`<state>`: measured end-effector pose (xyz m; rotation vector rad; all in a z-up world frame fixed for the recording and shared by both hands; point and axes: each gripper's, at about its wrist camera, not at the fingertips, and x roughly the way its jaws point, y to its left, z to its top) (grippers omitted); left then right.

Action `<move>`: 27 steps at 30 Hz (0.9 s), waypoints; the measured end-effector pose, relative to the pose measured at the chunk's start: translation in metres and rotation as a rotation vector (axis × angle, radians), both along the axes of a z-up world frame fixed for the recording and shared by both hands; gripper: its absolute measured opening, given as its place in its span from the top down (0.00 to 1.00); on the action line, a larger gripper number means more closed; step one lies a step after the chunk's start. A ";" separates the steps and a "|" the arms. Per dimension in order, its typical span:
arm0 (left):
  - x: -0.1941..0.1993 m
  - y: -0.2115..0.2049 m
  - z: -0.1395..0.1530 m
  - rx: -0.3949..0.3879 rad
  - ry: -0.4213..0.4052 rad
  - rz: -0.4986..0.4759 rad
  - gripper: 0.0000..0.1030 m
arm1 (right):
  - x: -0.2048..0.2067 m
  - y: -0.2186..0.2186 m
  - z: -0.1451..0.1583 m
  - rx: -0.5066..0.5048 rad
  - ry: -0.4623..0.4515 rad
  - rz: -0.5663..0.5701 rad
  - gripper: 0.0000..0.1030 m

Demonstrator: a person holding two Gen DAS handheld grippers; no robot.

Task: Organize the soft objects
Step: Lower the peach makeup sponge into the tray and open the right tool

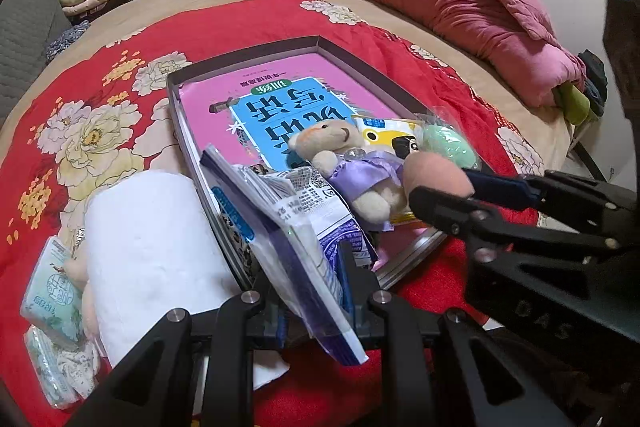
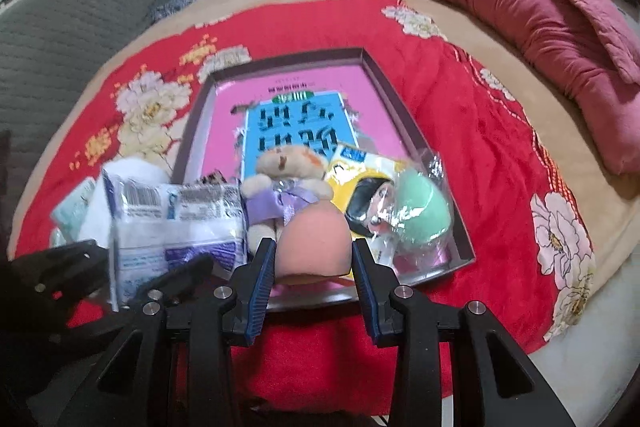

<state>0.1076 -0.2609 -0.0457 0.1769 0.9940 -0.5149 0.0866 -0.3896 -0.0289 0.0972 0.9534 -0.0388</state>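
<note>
Two tools: right gripping peach sponge, left clamping plastic packet.

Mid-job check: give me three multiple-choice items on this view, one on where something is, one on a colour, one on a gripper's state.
1. Where does the teddy bear lie?
A. in the box
B. on the pink quilt
C. on the grey sofa

2. What colour is the sponge in clear wrap?
A. blue
B. green
C. black

3. What does the right gripper hold?
A. nothing
B. a book
C. the peach sponge

Key: 1 A, it rests on the book inside the box; 2 B, mint green; 3 C, the pads press its sides.
</note>
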 end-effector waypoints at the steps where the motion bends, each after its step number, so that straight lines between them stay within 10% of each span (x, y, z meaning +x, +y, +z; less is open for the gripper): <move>1: 0.000 0.001 0.000 -0.001 0.000 -0.001 0.80 | 0.001 -0.001 -0.002 0.001 0.008 -0.003 0.61; 27: 0.003 0.000 0.001 -0.042 0.017 -0.005 0.80 | 0.014 -0.009 -0.017 0.067 0.075 0.010 0.59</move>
